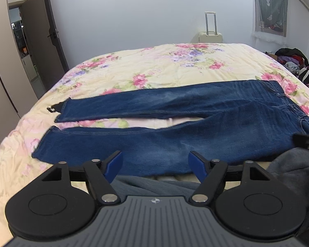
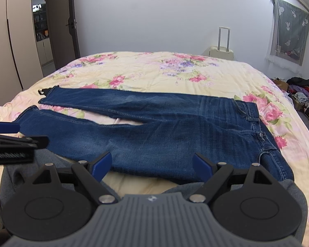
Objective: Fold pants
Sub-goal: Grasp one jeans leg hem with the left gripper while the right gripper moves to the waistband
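Blue jeans lie flat across the floral bed cover, waistband to the right, the two legs spread apart toward the left; the same jeans fill the middle of the right wrist view. My left gripper hovers open over the near leg, with nothing between its blue pads. My right gripper stands open above the near edge of the seat, also holding nothing. The left gripper shows at the left edge of the right wrist view, near the near leg's hem.
Grey cloth lies at the bed's near edge, under both grippers. A small black clip sits by the far leg's hem. A cream suitcase stands behind the bed, a pile of clothes at the right, a wardrobe and open door at the left.
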Motion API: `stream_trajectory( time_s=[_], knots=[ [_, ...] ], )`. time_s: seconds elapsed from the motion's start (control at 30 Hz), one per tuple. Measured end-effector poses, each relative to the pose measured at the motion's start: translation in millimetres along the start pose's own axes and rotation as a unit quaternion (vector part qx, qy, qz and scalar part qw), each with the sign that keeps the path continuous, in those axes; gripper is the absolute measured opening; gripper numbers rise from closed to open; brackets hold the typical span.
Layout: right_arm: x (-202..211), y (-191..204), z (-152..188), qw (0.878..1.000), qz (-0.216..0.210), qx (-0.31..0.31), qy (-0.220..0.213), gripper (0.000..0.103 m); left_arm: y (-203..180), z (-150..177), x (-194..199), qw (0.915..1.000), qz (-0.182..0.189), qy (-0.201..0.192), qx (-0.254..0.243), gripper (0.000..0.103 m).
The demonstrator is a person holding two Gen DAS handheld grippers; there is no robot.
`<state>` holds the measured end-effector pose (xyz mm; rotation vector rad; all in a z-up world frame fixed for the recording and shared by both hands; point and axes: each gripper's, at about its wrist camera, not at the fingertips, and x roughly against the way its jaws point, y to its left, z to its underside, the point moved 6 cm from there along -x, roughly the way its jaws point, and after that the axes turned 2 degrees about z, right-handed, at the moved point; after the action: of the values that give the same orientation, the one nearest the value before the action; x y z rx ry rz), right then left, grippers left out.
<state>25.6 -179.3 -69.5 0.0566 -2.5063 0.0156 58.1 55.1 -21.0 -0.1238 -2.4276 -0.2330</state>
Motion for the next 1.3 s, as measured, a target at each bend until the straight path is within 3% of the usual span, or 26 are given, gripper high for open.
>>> stream_trajectory(
  time_s=[0.07,0.13,0.23,0.37,0.47,0.7,0.87,1.07,1.2,1.27,1.3],
  knots=[
    [-2.7,-15.8,0.5,1.000,0.009,0.000,-0.015,0.082,22.9,-6.0,-6.5,0.9999,-0.005,-0.004,-0.012,0.077],
    [-5.1,-33.6,-3.9,0.999,0.019,0.001,-0.028,0.082,45.3,-9.8,-13.8,0.9996,-0.004,-0.005,-0.029,0.062],
    [-12.1,-60.7,-10.1,0.999,0.033,0.001,-0.040,0.079,83.1,-13.5,-28.5,0.9982,-0.003,0.007,-0.060,0.050],
    [-24.1,-94.4,-15.3,0.997,0.070,0.022,-0.035,0.063,131.9,-9.4,-53.0,0.9923,-0.010,0.029,-0.120,0.047],
    [-41.2,-118.5,-13.2,0.995,0.099,0.033,-0.001,0.048,169.2,0.9,-84.0,0.9870,-0.034,0.055,-0.147,0.047],
    [-97.9,-168.0,-2.4,0.988,0.134,0.005,0.082,0.047,289.4,5.3,-168.1,0.9941,-0.058,0.080,-0.047,0.048],
    [-140.0,-193.8,-20.0,0.982,0.145,-0.035,0.118,0.048,348.0,-5.0,-232.5,0.9944,-0.052,0.091,0.016,0.053],
    [-199.2,-217.5,-30.1,0.966,0.140,-0.083,0.201,0.048,386.2,-6.2,-311.8,0.9888,-0.035,0.132,0.059,0.055],
    [-226.2,-238.7,-30.6,0.953,0.143,-0.076,0.258,0.048,396.1,-1.8,-333.9,0.9868,-0.025,0.151,0.053,0.055],
    [-226.8,-255.4,-36.9,0.950,0.161,-0.063,0.258,0.048,395.5,-1.3,-337.2,0.9864,-0.004,0.156,0.050,0.047],
    [-226.8,-261.6,-39.3,0.950,0.166,-0.063,0.257,0.049,393.2,-2.4,-337.8,0.9867,0.009,0.156,0.045,0.035]
  ],
)
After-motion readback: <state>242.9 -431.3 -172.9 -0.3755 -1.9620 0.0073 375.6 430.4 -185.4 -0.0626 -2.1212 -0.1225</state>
